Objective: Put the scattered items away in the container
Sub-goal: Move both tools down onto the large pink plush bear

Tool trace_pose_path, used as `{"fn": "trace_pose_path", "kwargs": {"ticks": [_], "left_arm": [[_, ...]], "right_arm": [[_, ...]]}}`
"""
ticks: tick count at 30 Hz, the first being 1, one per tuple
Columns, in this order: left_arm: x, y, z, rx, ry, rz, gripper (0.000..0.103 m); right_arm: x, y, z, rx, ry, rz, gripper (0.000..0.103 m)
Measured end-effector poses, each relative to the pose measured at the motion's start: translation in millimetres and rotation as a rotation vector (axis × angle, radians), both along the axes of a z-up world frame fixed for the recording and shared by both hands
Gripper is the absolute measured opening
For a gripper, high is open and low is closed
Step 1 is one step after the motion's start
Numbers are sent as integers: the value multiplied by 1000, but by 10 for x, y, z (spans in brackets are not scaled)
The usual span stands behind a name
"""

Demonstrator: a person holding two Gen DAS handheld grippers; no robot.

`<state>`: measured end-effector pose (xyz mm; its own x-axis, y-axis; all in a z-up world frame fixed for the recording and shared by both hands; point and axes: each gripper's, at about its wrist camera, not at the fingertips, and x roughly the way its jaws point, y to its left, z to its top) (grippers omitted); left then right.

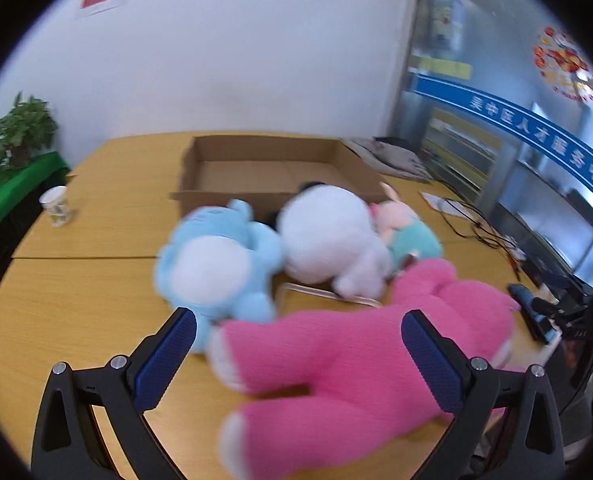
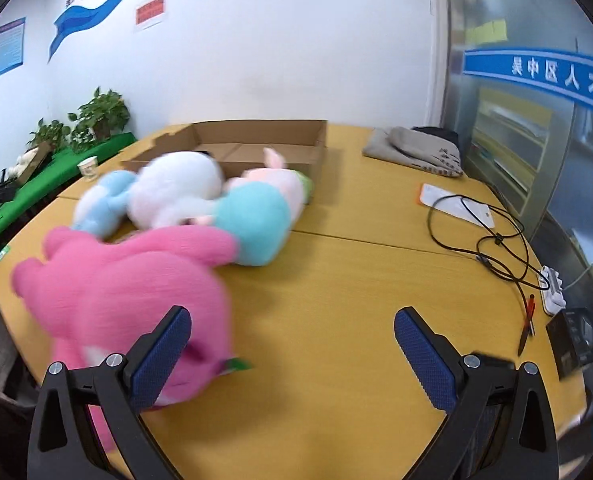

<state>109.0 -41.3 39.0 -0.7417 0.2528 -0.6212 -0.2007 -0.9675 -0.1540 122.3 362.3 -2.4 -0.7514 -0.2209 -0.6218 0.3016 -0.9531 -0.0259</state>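
The pink plush toy [image 1: 360, 360] lay between your left hand-held gripper's [image 1: 296, 344] spread fingers, ungrasped, so you next needed to clamp it and carry it to the cardboard box [image 1: 272, 172].

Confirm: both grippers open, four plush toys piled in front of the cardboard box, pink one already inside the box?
Not quite. The pink plush is not in the cardboard box; it lies on the table nearest the cameras, between the left gripper's open fingers, as the left wrist view shows. The right gripper is open too.
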Motion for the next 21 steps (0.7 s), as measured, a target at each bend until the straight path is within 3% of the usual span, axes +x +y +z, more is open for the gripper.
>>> {"fn": "trace_pose_path", "kwargs": {"ticks": [2,5,9,21], "left_arm": [[-21,243,-94,13,-37,-24,102],[-29,470,-235,46,-103,-48,102],[-91,542,-410,16,-148,-8,102],[-186,347,-653,27,-210,62,102]], "right_arm": [[128,-290,14,2,2,-8,103],[272,-618,-40,-77,-58,-18,103],[251,-943,-149,-72,-120,-84,103],[22,-1074,-305,49,-103,-171,103]]}}
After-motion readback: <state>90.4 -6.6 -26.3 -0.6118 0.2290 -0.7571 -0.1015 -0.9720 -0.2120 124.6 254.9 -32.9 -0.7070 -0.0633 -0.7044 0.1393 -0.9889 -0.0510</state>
